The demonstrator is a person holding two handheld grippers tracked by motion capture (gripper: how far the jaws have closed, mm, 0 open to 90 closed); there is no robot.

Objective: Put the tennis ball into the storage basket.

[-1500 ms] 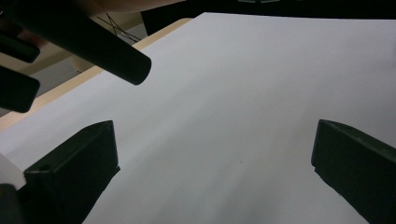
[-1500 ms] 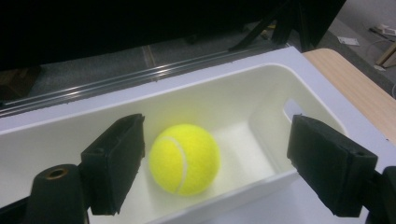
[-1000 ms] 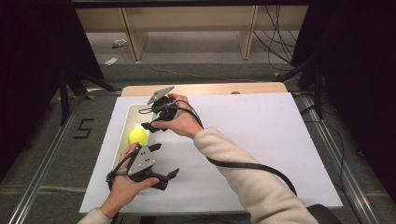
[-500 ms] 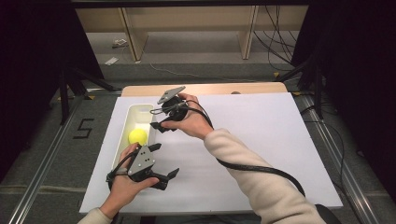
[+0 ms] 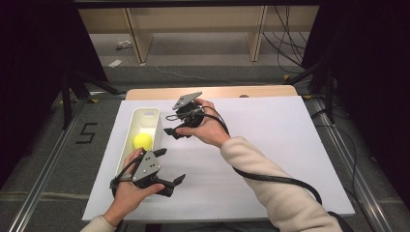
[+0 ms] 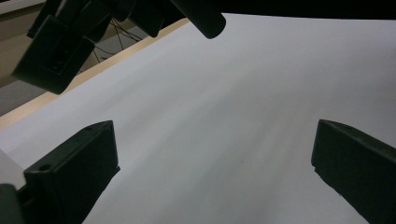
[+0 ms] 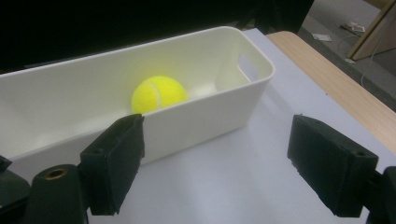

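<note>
The right gripper (image 5: pixel 175 131), jaws spread and empty, hovered just beside the white bin (image 5: pixel 155 114) holding the yellow tennis ball (image 5: pixel 142 141), while the left gripper (image 5: pixel 170 167), likewise spread, rested near the counter's (image 5: pixel 270 145) front edge.

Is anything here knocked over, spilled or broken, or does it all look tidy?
Nothing stands out. The yellow tennis ball sits inside the white bin, which stands upright on the white sheet. Both the left gripper and the right gripper are open, holding nothing.
</note>
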